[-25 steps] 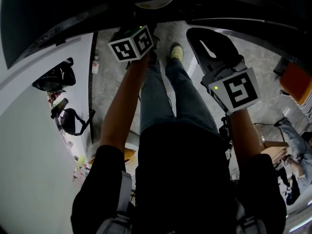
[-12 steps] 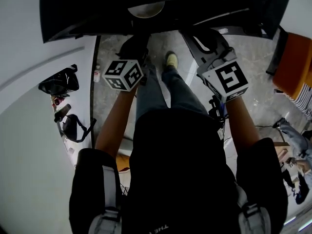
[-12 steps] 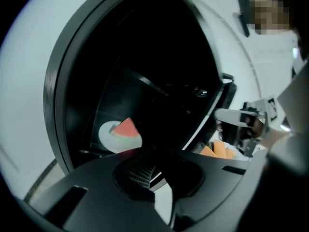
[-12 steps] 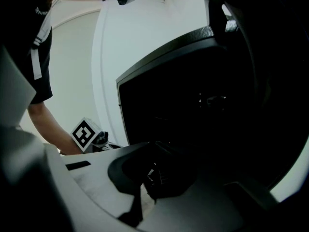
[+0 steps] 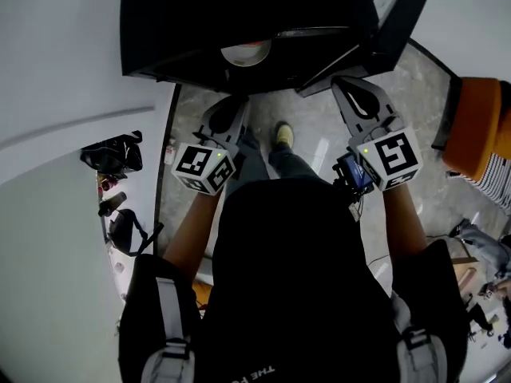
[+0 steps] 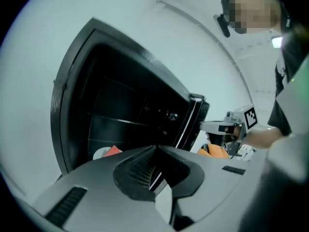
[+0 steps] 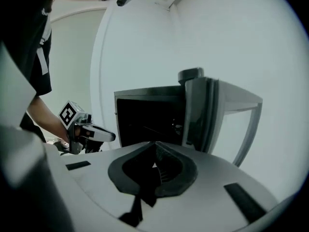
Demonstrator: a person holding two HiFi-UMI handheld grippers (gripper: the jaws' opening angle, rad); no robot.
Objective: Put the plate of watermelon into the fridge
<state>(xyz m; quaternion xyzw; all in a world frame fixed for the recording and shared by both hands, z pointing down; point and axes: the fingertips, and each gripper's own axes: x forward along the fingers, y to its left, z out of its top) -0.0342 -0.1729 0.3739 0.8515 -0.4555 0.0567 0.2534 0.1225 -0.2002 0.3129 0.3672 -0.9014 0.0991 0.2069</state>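
A white plate with red watermelon (image 5: 246, 52) lies on a shelf inside the black fridge (image 5: 239, 10); in the left gripper view only its edge (image 6: 107, 152) shows over my jaws. The fridge door (image 5: 397, 24) stands open at the right. My left gripper (image 5: 229, 108) hangs in front of the fridge, below the plate and apart from it. Its jaws are closing, tips together (image 6: 155, 148), nothing between them. My right gripper (image 5: 356, 94) is level with it near the door, shut and empty (image 7: 155, 143).
White walls flank the fridge. Dark bags (image 5: 112, 154) lie on the floor at the left. An orange seat (image 5: 477, 130) stands at the right, with a seated person (image 5: 483, 242) behind it. My feet are on grey floor (image 5: 319, 138) before the fridge.
Both grippers have come down in the head view, back from the fridge towards my body. More of the fridge and its open door shows at the top.
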